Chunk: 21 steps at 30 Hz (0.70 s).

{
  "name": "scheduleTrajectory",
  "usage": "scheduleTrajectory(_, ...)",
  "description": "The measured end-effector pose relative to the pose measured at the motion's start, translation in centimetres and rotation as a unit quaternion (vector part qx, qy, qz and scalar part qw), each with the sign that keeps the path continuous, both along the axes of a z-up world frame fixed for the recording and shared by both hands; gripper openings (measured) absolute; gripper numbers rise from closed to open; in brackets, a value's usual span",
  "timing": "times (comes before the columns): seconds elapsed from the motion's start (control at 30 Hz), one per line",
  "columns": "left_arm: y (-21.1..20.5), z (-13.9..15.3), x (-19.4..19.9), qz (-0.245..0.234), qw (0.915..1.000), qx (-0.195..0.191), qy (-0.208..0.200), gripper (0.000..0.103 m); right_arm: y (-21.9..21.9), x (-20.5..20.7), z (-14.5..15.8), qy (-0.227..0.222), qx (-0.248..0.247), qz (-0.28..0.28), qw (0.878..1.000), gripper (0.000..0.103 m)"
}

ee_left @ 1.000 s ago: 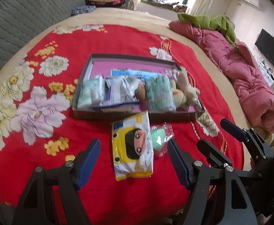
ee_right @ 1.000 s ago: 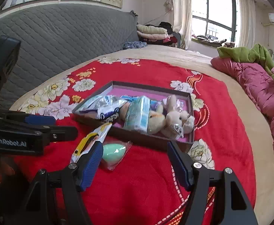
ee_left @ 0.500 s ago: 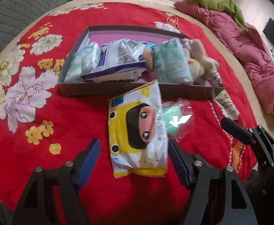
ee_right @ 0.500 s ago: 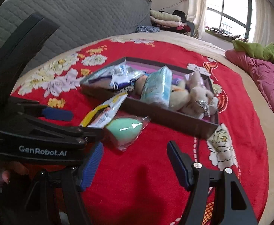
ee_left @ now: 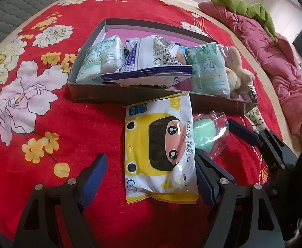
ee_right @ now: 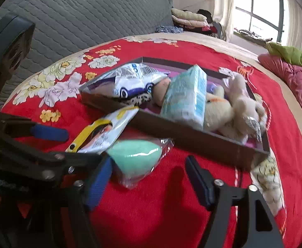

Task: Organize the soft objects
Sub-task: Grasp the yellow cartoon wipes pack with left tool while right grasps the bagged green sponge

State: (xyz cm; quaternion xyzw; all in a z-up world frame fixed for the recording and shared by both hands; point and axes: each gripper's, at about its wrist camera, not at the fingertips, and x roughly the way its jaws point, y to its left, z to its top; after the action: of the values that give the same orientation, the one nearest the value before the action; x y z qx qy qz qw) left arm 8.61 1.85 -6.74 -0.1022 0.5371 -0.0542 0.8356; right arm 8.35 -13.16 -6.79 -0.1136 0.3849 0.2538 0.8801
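A yellow and white wet-wipe pack lies on the red blanket, its far end resting on the front wall of a dark tray. My left gripper is open, its fingers either side of the pack's near end. A bagged green sponge lies right of the pack. In the right wrist view my right gripper is open, low over the blanket, with the sponge just ahead between its fingers. The tray holds tissue packs, a wipe bag and a plush toy.
The red floral blanket covers the bed. A pink quilt with a green cloth lies along the right side. A grey padded headboard stands behind. Folded clothes sit by the window.
Both grippers have moved forward and down. The left now straddles the wipe pack's near end and the right has closed in on the green sponge. Both stayed open.
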Motion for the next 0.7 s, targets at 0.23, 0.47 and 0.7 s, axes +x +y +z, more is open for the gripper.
scheduleTrajectory(0.23, 0.8, -0.4, 0.2, 0.005, 0.9999, -0.014, 0.004, 0.082, 0.2, 1.4, -0.7, 0.002, 0.025, 0.031, 0.999, 0.063)
scheduleTrajectory(0.47, 0.9, -1.5, 1.1, 0.009, 0.9996, -0.023, 0.012, 0.083, -0.2, 1.4, -0.3, 0.001, 0.039, 0.050, 0.998, 0.051)
scheduleTrajectory(0.7, 0.0, -2.2, 2.2, 0.002, 0.9999, -0.010, 0.007, 0.079, -2.3, 0.7, 0.6, -0.004, 0.028, 0.027, 0.999, 0.050)
